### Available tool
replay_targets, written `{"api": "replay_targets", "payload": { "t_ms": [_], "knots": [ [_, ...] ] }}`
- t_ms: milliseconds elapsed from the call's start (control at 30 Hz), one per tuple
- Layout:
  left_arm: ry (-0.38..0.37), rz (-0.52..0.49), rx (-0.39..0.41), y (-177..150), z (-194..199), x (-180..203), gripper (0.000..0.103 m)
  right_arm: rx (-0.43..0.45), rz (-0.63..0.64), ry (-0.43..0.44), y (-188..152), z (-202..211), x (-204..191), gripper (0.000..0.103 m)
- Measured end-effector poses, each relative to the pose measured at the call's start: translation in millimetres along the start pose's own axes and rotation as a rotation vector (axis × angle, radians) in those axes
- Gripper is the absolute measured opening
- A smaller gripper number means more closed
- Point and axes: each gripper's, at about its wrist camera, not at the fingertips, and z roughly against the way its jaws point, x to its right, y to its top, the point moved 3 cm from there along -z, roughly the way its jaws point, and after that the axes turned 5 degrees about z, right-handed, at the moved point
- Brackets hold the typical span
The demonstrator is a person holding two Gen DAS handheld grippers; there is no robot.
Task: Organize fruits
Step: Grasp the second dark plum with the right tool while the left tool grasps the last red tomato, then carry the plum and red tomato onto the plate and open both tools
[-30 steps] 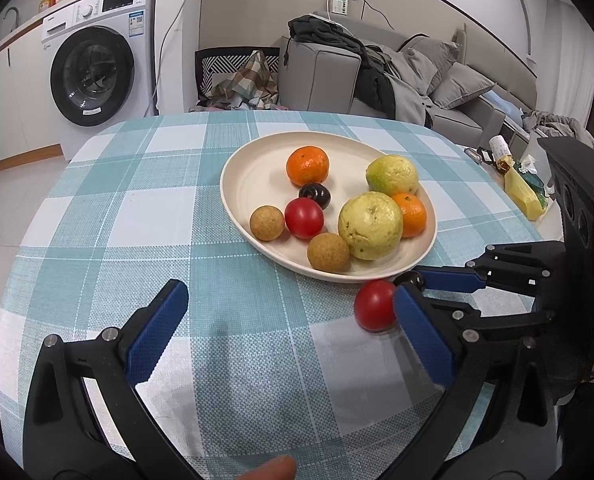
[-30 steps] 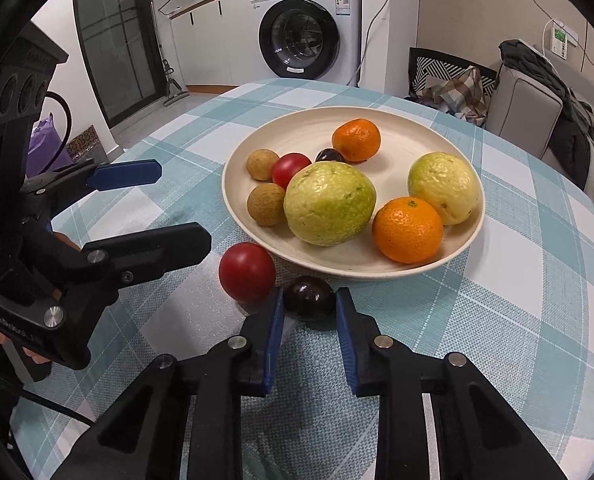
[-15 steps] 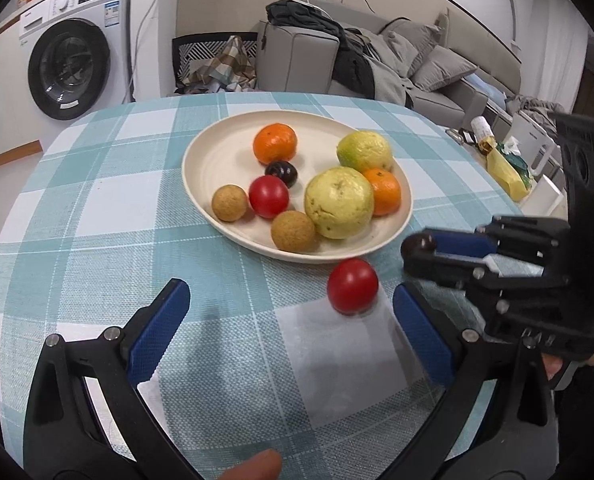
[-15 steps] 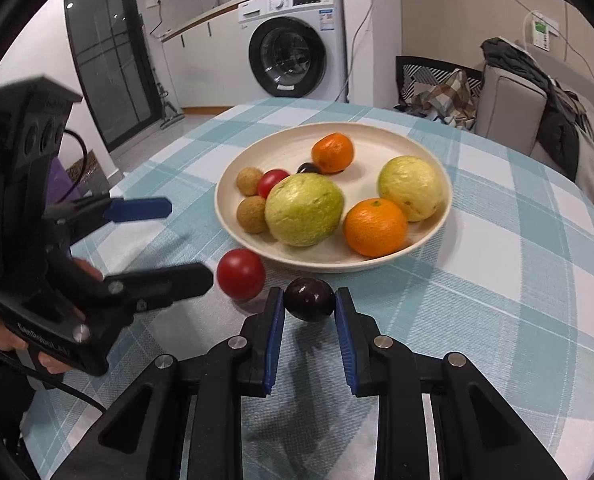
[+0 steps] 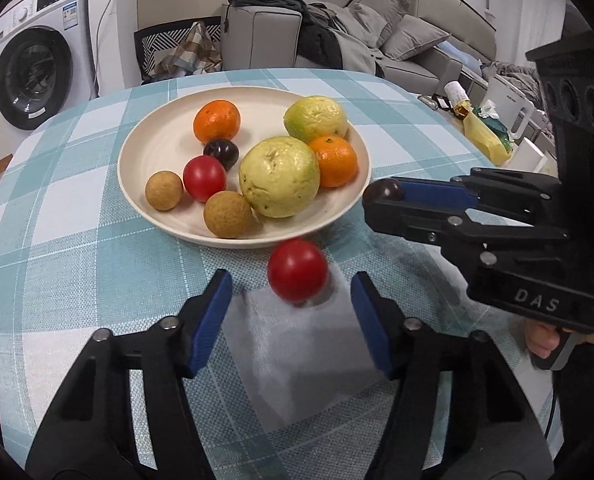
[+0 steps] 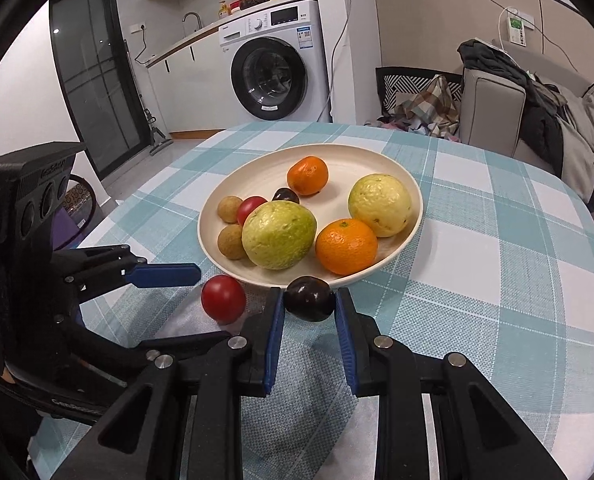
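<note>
The tomato [image 5: 297, 275] now sits between the left gripper's [image 5: 289, 320] narrowed fingers, untouched, on the bench [image 5: 97, 248]. The right gripper [image 6: 309, 320] has lifted its clamped plum [image 6: 309, 298] to the plate's [image 6: 377, 272] rim.

right gripper [image 6: 309, 312] clamped on dark plum [image 6: 309, 298], red tomato [image 6: 223, 298] on checked tablecloth [image 6: 497, 280] beside it, left gripper [image 6: 201, 300] around tomato, plate [image 6: 257, 176] of fruit behind

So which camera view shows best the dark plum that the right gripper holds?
The right wrist view. There the dark plum fills the middle, pinched between the right gripper's blue pads just in front of the plate. The left wrist view shows only a small part of it, peeking out at the tip of that gripper.
</note>
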Motion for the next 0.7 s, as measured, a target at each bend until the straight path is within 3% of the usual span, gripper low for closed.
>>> {"api": "replay_targets", "payload": {
  "t_ms": [33, 100, 167, 500, 700],
  "knots": [
    [0.0, 0.001, -0.003, 1.0, -1.2, 0.7, 0.054, 0.001, 0.001, -0.001, -1.1, -0.1, -0.1, 0.026],
    [-0.017, 0.001, -0.008, 3.1, -4.1, 2.5, 0.036, 0.001, 0.005, 0.001, -1.2, -0.4, -0.4, 0.026],
    [-0.041, -0.002, -0.015, 2.9, -4.8, 4.4, 0.028, 0.006, 0.004, 0.003, -1.4, 0.3, -0.3, 0.026],
    [-0.062, -0.029, 0.015, 2.2, 2.1, 10.6, 0.027, 0.011, -0.005, 0.0, -1.9, 0.8, 1.4, 0.026],
    [-0.076, 0.03, 0.107, 10.2, 24.4, -3.5, 0.027, 0.041, -0.012, -0.001, -1.0, 4.5, 2.3, 0.026]
  ]
}}
